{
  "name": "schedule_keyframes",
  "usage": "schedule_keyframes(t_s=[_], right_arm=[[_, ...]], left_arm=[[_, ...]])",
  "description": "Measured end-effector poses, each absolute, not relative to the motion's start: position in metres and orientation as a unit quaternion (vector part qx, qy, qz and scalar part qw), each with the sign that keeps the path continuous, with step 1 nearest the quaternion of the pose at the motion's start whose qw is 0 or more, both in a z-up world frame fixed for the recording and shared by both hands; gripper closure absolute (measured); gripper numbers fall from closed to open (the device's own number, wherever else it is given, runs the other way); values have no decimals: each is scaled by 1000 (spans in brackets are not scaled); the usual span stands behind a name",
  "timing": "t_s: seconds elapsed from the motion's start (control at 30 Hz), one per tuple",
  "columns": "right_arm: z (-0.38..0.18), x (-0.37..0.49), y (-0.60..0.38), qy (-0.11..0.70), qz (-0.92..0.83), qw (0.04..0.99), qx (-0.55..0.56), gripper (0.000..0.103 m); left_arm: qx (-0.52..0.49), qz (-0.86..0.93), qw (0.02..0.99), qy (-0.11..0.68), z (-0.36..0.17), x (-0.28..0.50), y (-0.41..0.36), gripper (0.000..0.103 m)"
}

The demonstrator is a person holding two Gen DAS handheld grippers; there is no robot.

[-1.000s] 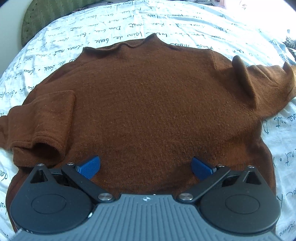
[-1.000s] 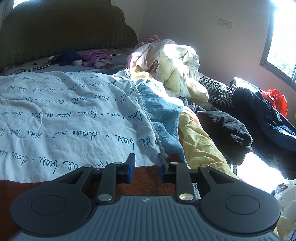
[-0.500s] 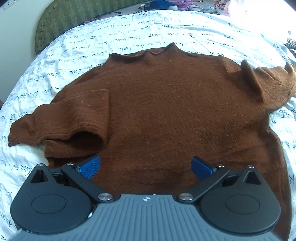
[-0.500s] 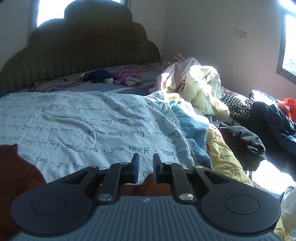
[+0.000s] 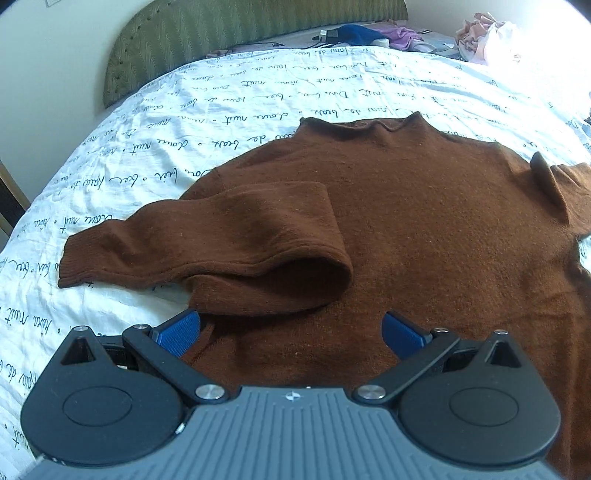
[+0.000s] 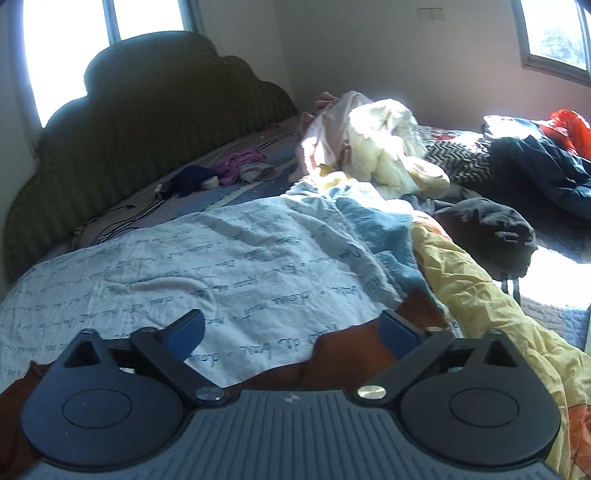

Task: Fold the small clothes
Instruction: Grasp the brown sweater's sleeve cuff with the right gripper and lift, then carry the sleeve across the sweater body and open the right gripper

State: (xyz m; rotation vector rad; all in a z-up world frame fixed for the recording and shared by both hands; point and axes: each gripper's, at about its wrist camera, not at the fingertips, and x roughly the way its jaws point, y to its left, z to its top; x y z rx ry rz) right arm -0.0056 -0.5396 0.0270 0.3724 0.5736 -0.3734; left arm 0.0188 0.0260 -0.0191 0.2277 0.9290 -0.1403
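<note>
A brown knit sweater point(image 5: 424, 221) lies flat on the white script-printed bedspread point(image 5: 258, 96), collar toward the headboard. Its left sleeve point(image 5: 229, 240) is folded in over the body, cuff pointing left. Its right sleeve point(image 5: 561, 184) lies bunched at the right edge. My left gripper point(image 5: 291, 332) is open and empty, hovering over the sweater's lower hem. My right gripper point(image 6: 291, 334) is open and empty above the bedspread; a brown sweater edge point(image 6: 351, 350) lies just below its fingers.
A green headboard point(image 5: 221, 33) stands at the far end. Purple and dark blue clothes point(image 6: 229, 173) lie by the headboard. A heap of cream, blue, yellow, black and navy clothes point(image 6: 424, 192) fills the bed's right side. A window point(image 6: 554, 33) is at right.
My right gripper opened and let go of the brown sleeve, then rose and tilted up. My left gripper pulled back and left, so the folded left sleeve now shows whole.
</note>
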Motion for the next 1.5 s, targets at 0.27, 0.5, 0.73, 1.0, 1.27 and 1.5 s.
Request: schedule_keyframes(t_s=[0.27,0.5,0.73,1.0,1.27,1.5], right_arm=[[-65,19,-660,337,-199,843,369,42],[-97,24,-686,328,-203,824,416,70],[-48,17,-659,260,-205,869,368,96],[57,0,-522,235,-95,921,294,96],[72,13,-329,257,45,930,261,96],[16,44,-200,328,94,913,225,96]], left_arm=[[101,-52,873,474,-32,30,20,0],[110,-47,861,494,-38,33,6,0],[108,-59,869,479,-25,25,5,0],[103,-84,883,450,-15,15,25,0],[77,-86,896,429,-6,13,70,0],[61,-66,897,432,-5,16,110,0]])
